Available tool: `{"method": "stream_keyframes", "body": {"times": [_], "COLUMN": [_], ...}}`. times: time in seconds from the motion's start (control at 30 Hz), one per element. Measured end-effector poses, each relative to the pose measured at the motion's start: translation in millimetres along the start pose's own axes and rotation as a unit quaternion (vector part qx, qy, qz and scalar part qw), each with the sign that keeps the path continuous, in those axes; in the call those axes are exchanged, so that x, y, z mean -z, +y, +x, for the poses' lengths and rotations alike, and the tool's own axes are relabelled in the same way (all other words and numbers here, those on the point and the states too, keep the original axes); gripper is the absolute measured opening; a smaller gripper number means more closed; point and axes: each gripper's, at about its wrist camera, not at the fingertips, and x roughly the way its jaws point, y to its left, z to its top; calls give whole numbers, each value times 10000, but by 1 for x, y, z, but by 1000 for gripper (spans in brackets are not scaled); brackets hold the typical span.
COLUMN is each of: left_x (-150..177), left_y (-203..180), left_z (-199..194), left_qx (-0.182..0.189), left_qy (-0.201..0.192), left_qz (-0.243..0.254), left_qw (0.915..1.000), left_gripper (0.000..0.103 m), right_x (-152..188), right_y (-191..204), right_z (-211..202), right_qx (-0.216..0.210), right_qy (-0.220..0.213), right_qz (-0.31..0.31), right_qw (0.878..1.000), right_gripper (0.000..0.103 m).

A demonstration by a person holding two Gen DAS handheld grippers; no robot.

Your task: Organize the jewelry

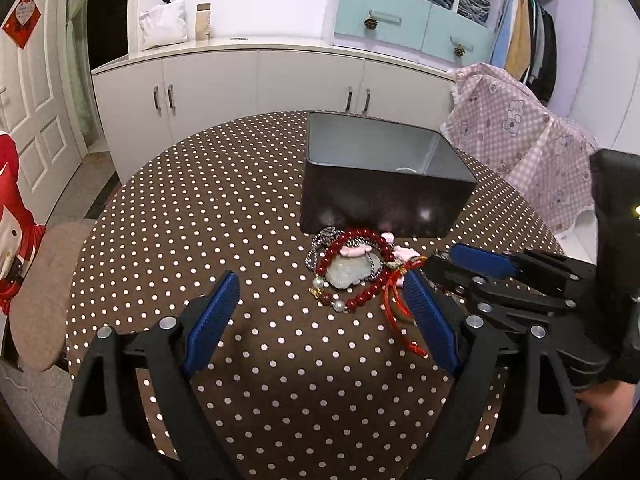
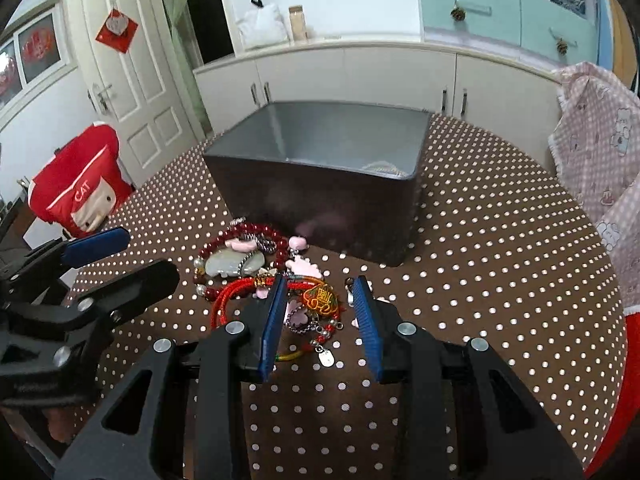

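A home bedroom or dressing room. Upper right of the left wrist view: an open wardrobe [image 1: 528,32] with hanging clothes and folded garments. Centre: white cabinets [image 1: 256,84]; left, a panelled door [image 1: 36,92]. Foreground: a round table in polka-dot cloth [image 1: 192,216].

Glossy dark box [image 1: 380,204], polished red beads [image 1: 362,236], ribbed blue pads [image 1: 430,316]
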Motion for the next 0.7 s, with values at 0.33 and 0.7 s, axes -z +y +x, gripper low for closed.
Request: {"method": "stream_keyframes", "body": {"times": [0.33, 0.7], "left_x": [6, 10], "left_y": [-18, -50], "left_z": [10, 21], "left_qx": [186, 314], "left_qy": [138, 285], "left_qz": [185, 467], "left_qw": [9996, 9980], "left_gripper": [83, 83], "right_x": [7, 8], "right_y": [-21, -40], "right_z": [-42, -97], "right_qx": [-75, 66], "right_qy": [-605, -1306], "right_qz": [304, 566], "right_qw": [9977, 9898], "right_gripper": [16, 16]}}
